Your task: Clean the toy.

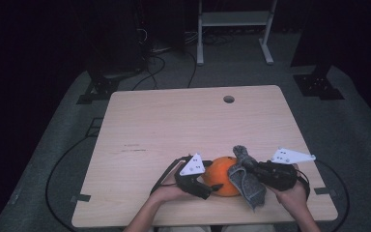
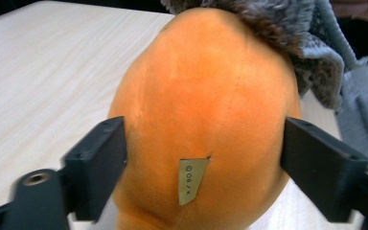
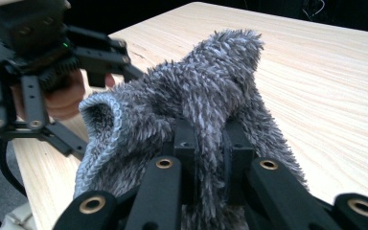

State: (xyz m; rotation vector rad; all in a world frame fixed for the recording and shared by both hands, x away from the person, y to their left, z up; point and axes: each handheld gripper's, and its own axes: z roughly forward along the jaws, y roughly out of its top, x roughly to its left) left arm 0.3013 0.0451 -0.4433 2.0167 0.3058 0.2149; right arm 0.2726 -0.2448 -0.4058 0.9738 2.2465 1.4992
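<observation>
An orange plush toy [image 1: 221,175] lies near the front edge of the wooden table [image 1: 183,121]. My left gripper [image 1: 211,188] grips it from the left, one black jaw pressed on each side of the toy [image 2: 206,105], which carries a small label. A grey fuzzy sock [image 1: 246,183] drapes over the toy's right side. My right gripper [image 1: 248,166] is shut on the sock [image 3: 196,100], pinching its fabric between its jaws [image 3: 211,143]. The sock's open cuff faces left in the right gripper view, with the left gripper [image 3: 91,62] behind it. The sock's edge [image 2: 292,33] tops the toy.
The table has a round cable hole [image 1: 229,99] at its far side. Behind the table stand a white frame [image 1: 234,24] and black stand bases [image 1: 99,87], with cables on the grey floor. A person's hands hold both grippers at the front edge.
</observation>
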